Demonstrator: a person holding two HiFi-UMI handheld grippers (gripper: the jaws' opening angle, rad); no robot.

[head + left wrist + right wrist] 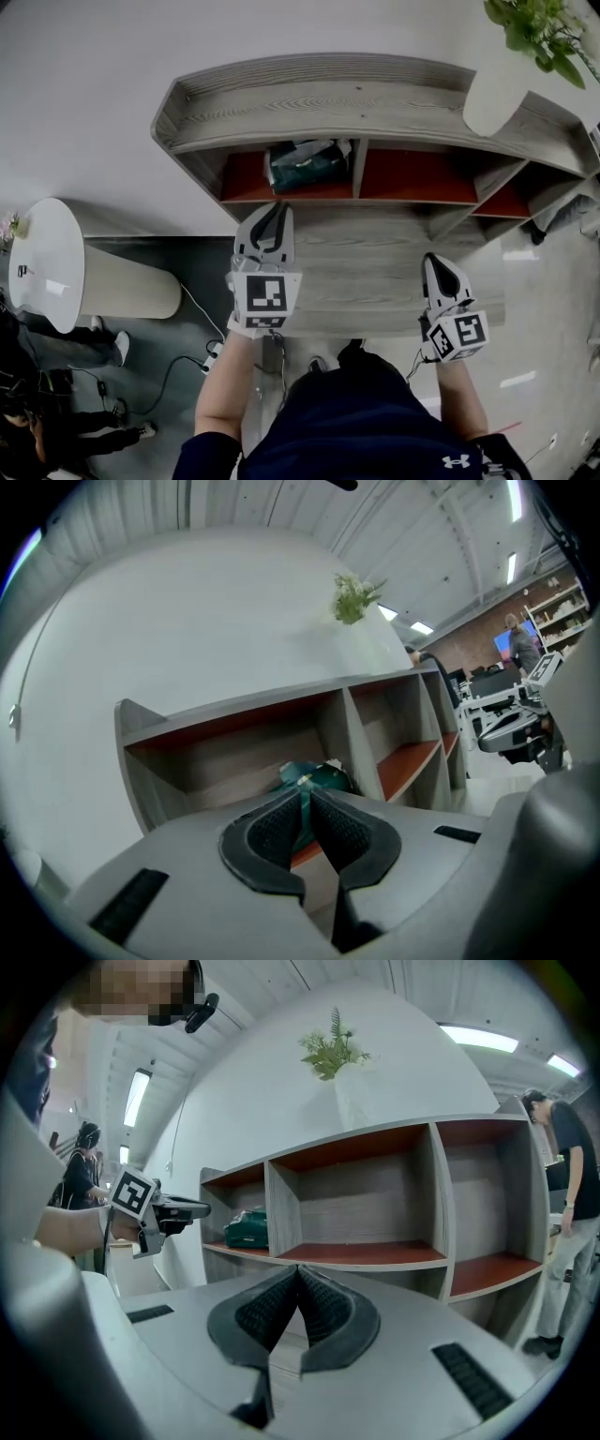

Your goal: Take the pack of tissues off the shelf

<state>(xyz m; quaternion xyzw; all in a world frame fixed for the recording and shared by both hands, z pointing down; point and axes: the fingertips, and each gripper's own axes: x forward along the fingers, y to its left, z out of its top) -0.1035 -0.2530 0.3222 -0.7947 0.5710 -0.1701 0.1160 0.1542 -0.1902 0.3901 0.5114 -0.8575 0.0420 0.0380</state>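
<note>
A dark green pack of tissues (307, 165) lies in the leftmost compartment of the grey wooden shelf (328, 103), on its red floor. The pack (317, 778) shows just beyond my left gripper's tips in the left gripper view, and as a small green shape (247, 1228) in the right gripper view. My left gripper (275, 212) is shut and empty, pointed at that compartment from a short way in front. My right gripper (437, 265) is shut with nothing in it, lower and to the right, facing the middle compartment (356, 1204).
A white vase with green leaves (506, 80) stands on the shelf top at the right. A round white table (56, 262) is at the left, with cables (178, 366) on the floor. People stand at the far left (82, 1185) and far right (572, 1194).
</note>
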